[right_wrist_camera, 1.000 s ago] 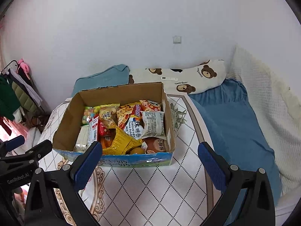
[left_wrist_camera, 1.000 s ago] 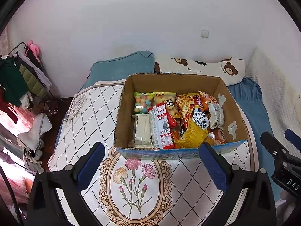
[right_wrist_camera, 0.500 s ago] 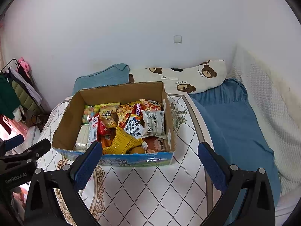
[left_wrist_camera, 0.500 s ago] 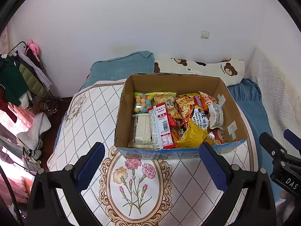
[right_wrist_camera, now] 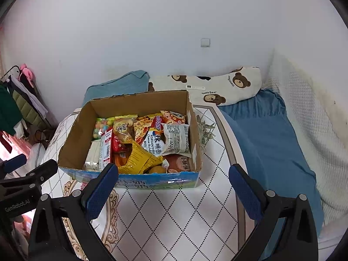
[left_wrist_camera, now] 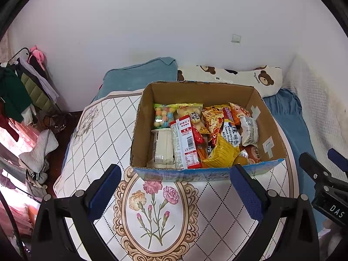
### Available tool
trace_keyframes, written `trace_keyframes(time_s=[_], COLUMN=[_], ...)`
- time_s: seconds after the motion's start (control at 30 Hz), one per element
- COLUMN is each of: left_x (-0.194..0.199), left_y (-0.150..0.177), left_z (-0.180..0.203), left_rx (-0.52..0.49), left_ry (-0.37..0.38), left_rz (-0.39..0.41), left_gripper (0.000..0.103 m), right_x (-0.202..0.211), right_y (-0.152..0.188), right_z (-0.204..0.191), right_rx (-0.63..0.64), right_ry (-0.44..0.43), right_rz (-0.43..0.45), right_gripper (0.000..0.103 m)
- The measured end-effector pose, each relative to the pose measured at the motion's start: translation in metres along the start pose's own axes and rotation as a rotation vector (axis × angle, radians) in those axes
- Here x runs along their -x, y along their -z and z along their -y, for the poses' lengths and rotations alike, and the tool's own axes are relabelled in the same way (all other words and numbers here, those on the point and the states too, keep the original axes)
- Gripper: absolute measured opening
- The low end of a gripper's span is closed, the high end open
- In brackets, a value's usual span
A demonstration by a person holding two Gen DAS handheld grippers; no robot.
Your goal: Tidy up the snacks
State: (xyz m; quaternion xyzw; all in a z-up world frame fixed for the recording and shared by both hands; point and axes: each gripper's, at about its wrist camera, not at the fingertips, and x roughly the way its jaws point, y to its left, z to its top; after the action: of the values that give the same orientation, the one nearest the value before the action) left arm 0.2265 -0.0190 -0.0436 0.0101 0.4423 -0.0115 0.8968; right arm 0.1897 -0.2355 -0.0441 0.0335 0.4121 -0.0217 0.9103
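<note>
An open cardboard box [left_wrist_camera: 269,128] [right_wrist_camera: 74,139] sits on a round table with a flower-patterned cloth [left_wrist_camera: 152,208] [right_wrist_camera: 174,213]. Inside lie several snack packets: a candy-ball bag [left_wrist_camera: 163,116], a red-and-white packet [left_wrist_camera: 186,145] [right_wrist_camera: 106,146], a yellow bag [left_wrist_camera: 221,154] [right_wrist_camera: 136,159] and a white Korean noodle pack [left_wrist_camera: 230,134] [right_wrist_camera: 155,144]. My left gripper [left_wrist_camera: 175,193] hovers open in front of the box's near wall, holding nothing. My right gripper [right_wrist_camera: 174,191] is open too, near the box's front right corner, empty.
Behind the table is a bed with a teal pillow [left_wrist_camera: 139,74], a bear-print pillow [right_wrist_camera: 217,87] and a blue sheet [right_wrist_camera: 267,143]. A clothes rack [left_wrist_camera: 19,87] stands at the left. A white blanket [right_wrist_camera: 308,117] lines the right wall.
Both grippers drifted only slightly; the box sits a little higher in the right wrist view. Nothing was grasped or released.
</note>
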Motion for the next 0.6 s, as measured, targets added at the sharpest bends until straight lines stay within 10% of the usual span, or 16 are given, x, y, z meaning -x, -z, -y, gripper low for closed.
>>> trace_keyframes(time_s=[0.6], left_x=[-0.0052], left_y=[0.0062], left_z=[-0.0007], left_rx=[-0.001], left_ry=[0.007], left_rz=[-0.017], left_gripper=[0.102], right_x=[-0.002], right_y=[-0.0014], right_z=[0.0007], right_rx=[0.006], right_ry=[-0.002], right_rz=[-0.004], right_gripper=[0.103])
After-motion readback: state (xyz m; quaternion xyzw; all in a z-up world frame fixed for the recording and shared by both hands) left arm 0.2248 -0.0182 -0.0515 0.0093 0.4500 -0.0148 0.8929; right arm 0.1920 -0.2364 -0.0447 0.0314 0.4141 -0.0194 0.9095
